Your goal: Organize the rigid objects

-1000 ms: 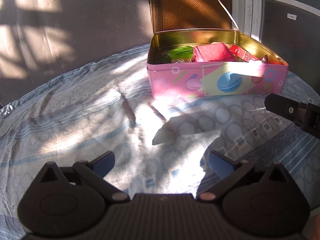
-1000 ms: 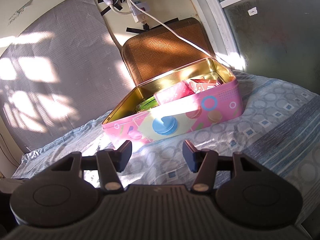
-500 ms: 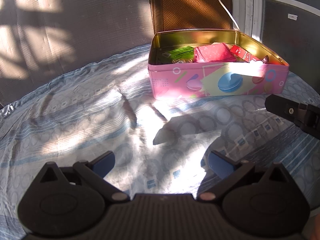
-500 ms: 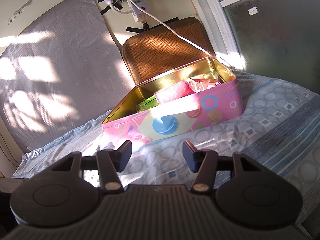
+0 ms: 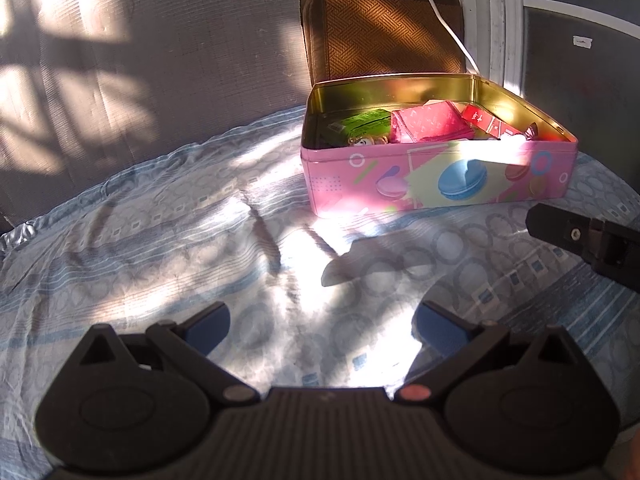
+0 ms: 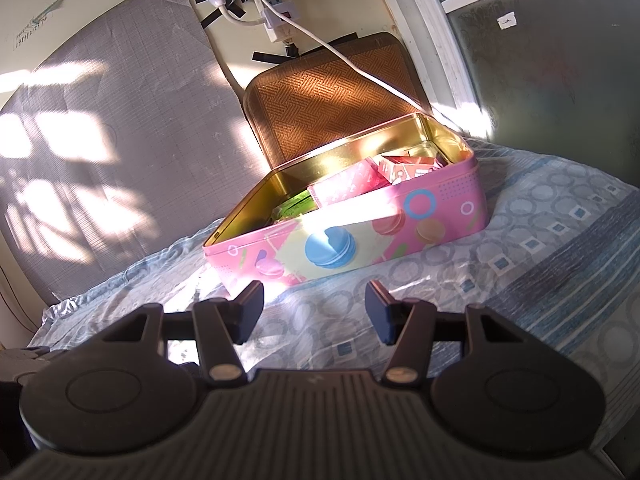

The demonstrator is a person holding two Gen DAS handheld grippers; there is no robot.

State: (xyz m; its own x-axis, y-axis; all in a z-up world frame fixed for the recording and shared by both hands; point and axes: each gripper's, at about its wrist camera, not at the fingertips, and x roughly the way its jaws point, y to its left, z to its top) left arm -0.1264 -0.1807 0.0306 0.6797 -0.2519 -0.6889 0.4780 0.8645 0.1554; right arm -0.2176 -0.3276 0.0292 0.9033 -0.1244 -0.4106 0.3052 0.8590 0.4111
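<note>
Left wrist view: the left gripper (image 5: 322,322) hovers over the blue-and-white patterned bedsheet (image 5: 160,248) with jaws spread wide and nothing between them; the right gripper (image 6: 314,304) is likewise released and empty, just short of the tin. The task items lie inside the one pink rectangular metal tin with a macaron print and gold interior (image 5: 440,176), which rests on the sheet in front of one brown woven cushion (image 5: 380,32). Countable contents: one green packet (image 5: 362,122), one pink patterned box (image 5: 430,124), one red carton (image 5: 486,120); further small items at the near wall are too indistinct to count. Hazards, as judged: the soft sheet offers an unstable base, so a push against the tin wall may slide or tip it. The white power cable (image 5: 448,28) hangs behind the tin and may snag a raised gripper. Strong sunlight glare may mask edges.
</note>
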